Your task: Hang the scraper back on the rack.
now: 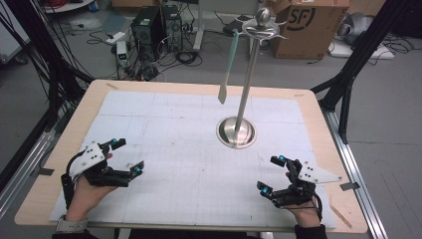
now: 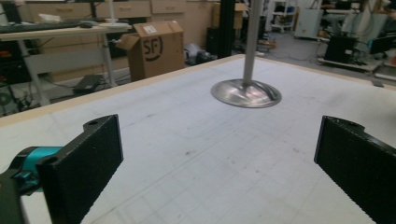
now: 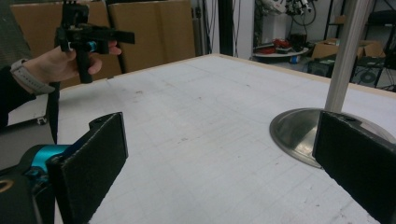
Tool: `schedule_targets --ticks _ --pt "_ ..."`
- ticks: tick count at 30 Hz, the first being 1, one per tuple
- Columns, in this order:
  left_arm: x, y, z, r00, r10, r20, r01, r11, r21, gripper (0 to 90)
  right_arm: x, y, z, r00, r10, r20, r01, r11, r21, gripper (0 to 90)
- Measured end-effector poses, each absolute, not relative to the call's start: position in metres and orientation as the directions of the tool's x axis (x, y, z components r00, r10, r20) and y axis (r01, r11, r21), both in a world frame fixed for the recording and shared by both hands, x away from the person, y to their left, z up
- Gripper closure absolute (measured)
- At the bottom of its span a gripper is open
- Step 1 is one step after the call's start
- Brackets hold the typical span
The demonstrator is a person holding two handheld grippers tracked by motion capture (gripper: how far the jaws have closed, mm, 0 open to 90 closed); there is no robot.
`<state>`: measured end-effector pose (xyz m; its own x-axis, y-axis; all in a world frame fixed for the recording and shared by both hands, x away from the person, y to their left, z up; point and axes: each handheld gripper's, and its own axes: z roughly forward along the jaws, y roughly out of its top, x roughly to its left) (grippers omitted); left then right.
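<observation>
While both grippers rest low near the front edge of the table point(image 1: 64, 149), nothing is grasped: the left gripper point(image 1: 127, 157) has its jaws spread wide and empty, and so does the right gripper point(image 1: 272, 174). The work looks to be at its very start. The thing nearest them is the metal stand point(image 1: 237, 131), upright on the white mat point(image 1: 169, 149) right of centre, with a pale green strip point(image 1: 228, 74) hanging from its top hook, well apart from both grippers. The next move probably calls for raising one gripper to the dangling strip and closing on it gently, without tipping the stand.
</observation>
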<state>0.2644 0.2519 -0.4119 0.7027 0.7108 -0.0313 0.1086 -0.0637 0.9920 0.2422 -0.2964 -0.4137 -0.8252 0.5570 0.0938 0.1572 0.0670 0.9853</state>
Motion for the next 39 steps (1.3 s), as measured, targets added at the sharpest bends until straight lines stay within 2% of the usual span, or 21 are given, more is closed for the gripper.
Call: schedule_targets --ticks 6,10,13,21,29,39 --pt "0.254 0.271 -0.425 0.665 0.744 -0.061 0.127 -0.032 0.991 1.7 0.245 -0.298 -0.415 -0.816 0.570 0.097 0.158 0.058 0.986 2.5" --pt "0.244 0.276 -0.428 0.667 0.743 -0.054 0.094 -0.011 0.996 1.7 0.245 -0.300 -0.415 -0.810 0.577 0.101 0.159 0.051 0.986 2.5" --pt "0.239 0.283 -0.435 0.647 0.759 -0.071 0.103 0.006 0.995 1.7 0.246 -0.304 -0.415 -0.806 0.584 0.094 0.145 0.042 0.988 2.4" --pt "0.235 0.300 -0.443 0.605 0.792 -0.078 0.093 0.027 0.995 1.7 0.249 -0.329 -0.422 -0.767 0.634 0.094 0.126 0.006 0.992 2.4" --pt "0.239 0.299 -0.446 0.611 0.788 -0.074 0.102 0.015 0.995 1.7 0.247 -0.348 -0.427 -0.744 0.660 0.107 0.121 -0.025 0.992 2.5" --pt "0.239 0.294 -0.439 0.625 0.779 -0.061 0.088 0.008 0.996 1.7 0.245 -0.338 -0.427 -0.758 0.644 0.104 0.138 0.003 0.990 2.4"
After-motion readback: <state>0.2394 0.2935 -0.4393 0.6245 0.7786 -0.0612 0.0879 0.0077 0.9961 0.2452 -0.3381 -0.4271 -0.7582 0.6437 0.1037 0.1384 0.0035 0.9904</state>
